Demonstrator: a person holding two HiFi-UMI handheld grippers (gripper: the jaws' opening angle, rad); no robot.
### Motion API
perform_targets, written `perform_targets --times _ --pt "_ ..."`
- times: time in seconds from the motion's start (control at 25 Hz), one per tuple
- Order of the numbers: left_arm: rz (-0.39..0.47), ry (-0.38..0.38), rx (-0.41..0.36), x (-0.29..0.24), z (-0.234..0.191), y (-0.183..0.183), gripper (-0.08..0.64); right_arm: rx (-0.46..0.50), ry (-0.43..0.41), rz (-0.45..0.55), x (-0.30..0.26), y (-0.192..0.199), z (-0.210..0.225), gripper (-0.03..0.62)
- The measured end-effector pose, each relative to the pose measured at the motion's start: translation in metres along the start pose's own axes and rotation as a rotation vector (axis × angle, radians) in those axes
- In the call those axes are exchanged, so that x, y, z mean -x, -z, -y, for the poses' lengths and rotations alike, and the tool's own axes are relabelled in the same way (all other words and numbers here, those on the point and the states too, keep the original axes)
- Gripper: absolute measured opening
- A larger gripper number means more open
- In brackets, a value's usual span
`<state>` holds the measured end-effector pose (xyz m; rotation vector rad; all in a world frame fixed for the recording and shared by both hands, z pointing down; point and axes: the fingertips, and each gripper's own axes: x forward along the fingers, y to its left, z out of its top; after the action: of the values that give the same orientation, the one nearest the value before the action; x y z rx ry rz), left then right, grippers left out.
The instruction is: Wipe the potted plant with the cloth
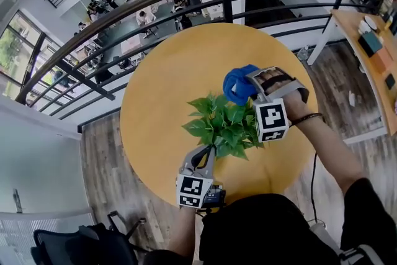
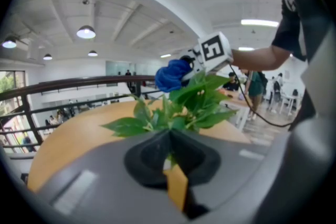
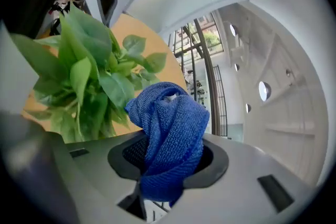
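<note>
- Grip: right gripper [image 3: 167, 168] clamps bunched cloth [image 3: 170, 123]; left gripper [image 2: 169, 153], closed, apparently pinches potted plant [image 1: 223, 124] low down.
- Risk: heavy wiping pressure could tear leaves [image 3: 84, 76] or tip the plant.

I'm holding the left claw [image 1: 203, 155] shut, tilted slightly downward; the right claw [image 1: 251, 85] is clamping the cloth [image 3: 170, 128], angled down, my forearm outstretched.

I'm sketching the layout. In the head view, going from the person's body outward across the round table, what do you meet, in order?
left tool → potted plant → blue cloth, gripped in the right tool
</note>
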<state>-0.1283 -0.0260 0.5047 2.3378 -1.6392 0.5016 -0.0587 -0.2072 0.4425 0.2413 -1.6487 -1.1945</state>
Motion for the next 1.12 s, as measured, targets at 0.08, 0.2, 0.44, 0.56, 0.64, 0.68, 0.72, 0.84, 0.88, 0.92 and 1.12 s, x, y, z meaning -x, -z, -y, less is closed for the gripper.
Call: perform_targets --times 0.08,0.2,0.44,0.56,0.64,0.68,0.72,0.84,0.88,0.92,1.12 --pt "-0.002 -0.002 0.002 0.000 0.000 0.000 0.002 -0.069 0.015 -0.031 0.001 0.022 0.011 0.163" --pt "-0.008 0.001 0.001 -0.001 0.000 -0.001 0.002 -0.125 0.063 0.010 0.021 0.022 0.028 0.163" --pt "-0.008 -0.006 -0.009 -0.003 -0.001 -0.003 0.002 -0.089 0.054 0.257 0.061 -0.068 0.017 0.163" --pt "-0.012 -0.007 -0.002 -0.001 -0.001 -0.001 0.002 0.029 -0.017 0.234 0.045 -0.080 -0.017 0.163" --pt "-0.008 -0.009 0.000 0.001 -0.002 -0.001 0.002 0.102 -0.011 0.147 0.030 -0.063 -0.025 0.163" --pt "-0.005 -0.012 -0.001 0.002 -0.003 0.000 0.002 0.107 -0.004 0.107 0.025 -0.051 -0.023 0.163" --pt "-0.004 -0.014 0.000 0.002 -0.004 0.000 0.002 0.099 0.003 0.071 0.021 -0.038 -0.020 0.164" --pt "-0.011 -0.019 0.007 0.002 -0.006 0.001 0.002 0.080 0.021 -0.021 0.012 -0.001 -0.006 0.163" --pt "-0.013 -0.019 0.009 0.002 -0.006 0.001 0.002 0.069 0.024 -0.042 0.012 0.009 -0.002 0.163" --pt "-0.014 -0.019 0.009 0.001 -0.006 0.001 0.002 0.051 0.026 -0.054 0.012 0.017 0.003 0.163" --pt "-0.013 -0.019 0.006 0.001 -0.005 0.000 0.002 -0.034 0.084 0.021 0.036 0.002 0.029 0.163"
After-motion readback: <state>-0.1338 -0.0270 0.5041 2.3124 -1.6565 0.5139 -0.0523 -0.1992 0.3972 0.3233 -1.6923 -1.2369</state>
